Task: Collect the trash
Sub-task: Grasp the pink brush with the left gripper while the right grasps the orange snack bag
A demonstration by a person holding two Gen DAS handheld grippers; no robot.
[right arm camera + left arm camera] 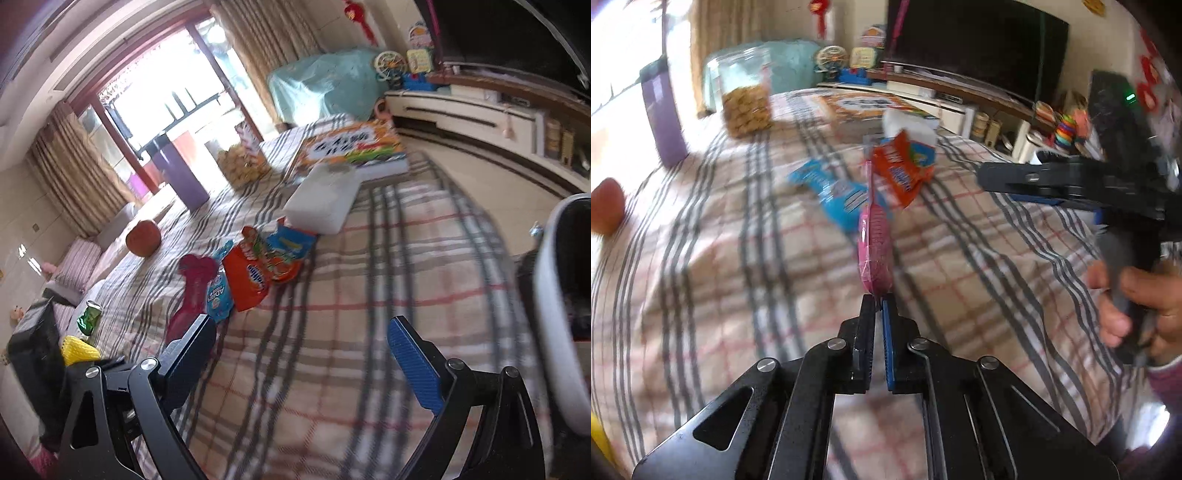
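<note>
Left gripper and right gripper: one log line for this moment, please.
left gripper: shut on pink wrapper | right gripper: open, empty | orange wrapper: on table

A glossy pink plastic wrapper [874, 254], glossy orange foil snack bag [248, 275] and shiny blue pouch [831, 192] lie over matt checked quilted cloth [369, 295]; black matt-metal gripper fingers [192, 339] carry ribbed blue pads [413, 365]
</note>
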